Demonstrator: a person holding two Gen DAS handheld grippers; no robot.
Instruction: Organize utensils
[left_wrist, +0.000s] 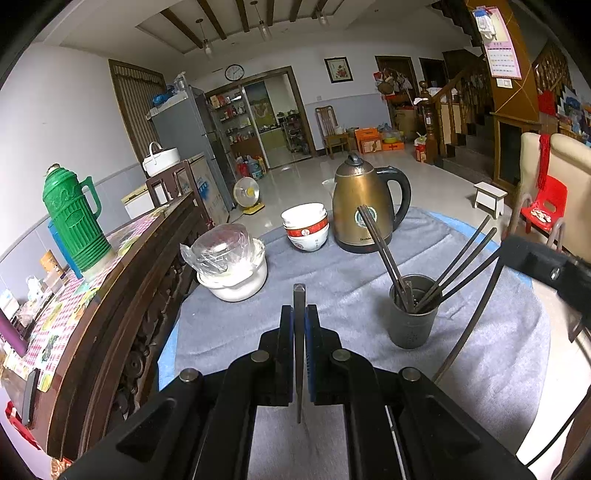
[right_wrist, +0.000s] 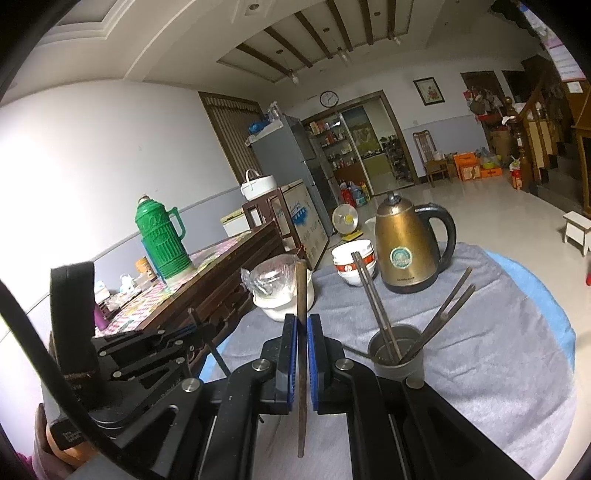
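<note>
In the left wrist view my left gripper is shut on a thin dark chopstick, which stands upright between the blue pads. A dark grey metal cup holding several chopsticks stands to its right on the grey cloth. In the right wrist view my right gripper is shut on a brown chopstick, whose tip rises above the pads. The same cup sits just right of it. My left gripper shows at the left with its chopstick clamped.
A gold kettle, stacked red-and-white bowls and a white pot with a plastic-wrapped bowl stand at the back of the round table. A carved wooden sideboard with a green thermos borders the left.
</note>
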